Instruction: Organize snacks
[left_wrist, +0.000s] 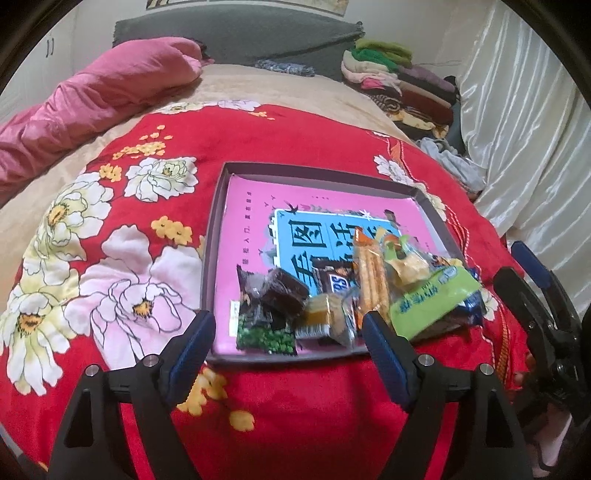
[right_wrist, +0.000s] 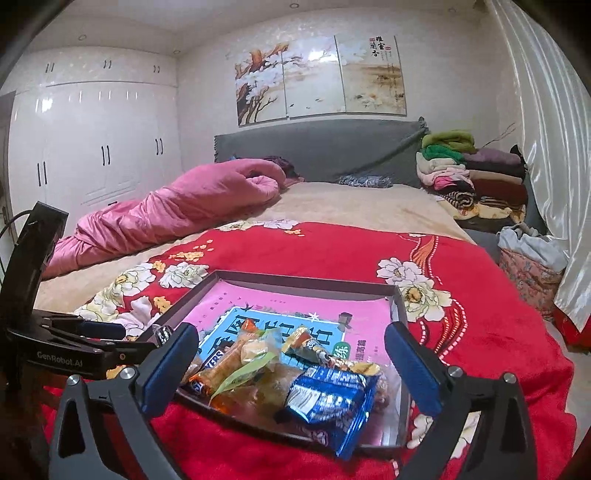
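we've barely started: left hand-held gripper (left_wrist: 288, 328) is open and empty, the snacks (left_wrist: 354, 291) sit in one jumbled heap at the near end of the shallow box (left_wrist: 218, 229) on the bed, right hand-held gripper (right_wrist: 291, 354) open too.

Both wrist views look low across the bed, sharing the snack tray (left_wrist: 221, 236) (right_wrist: 400, 306).

Snickers bar (left_wrist: 334, 283) half buried under snacks

Right gripper (right_wrist: 291, 363) held open, blue wrapped snack (right_wrist: 330, 400) overhanging shallow box (right_wrist: 400, 310) near edge, red floral bedspread (right_wrist: 480, 295)
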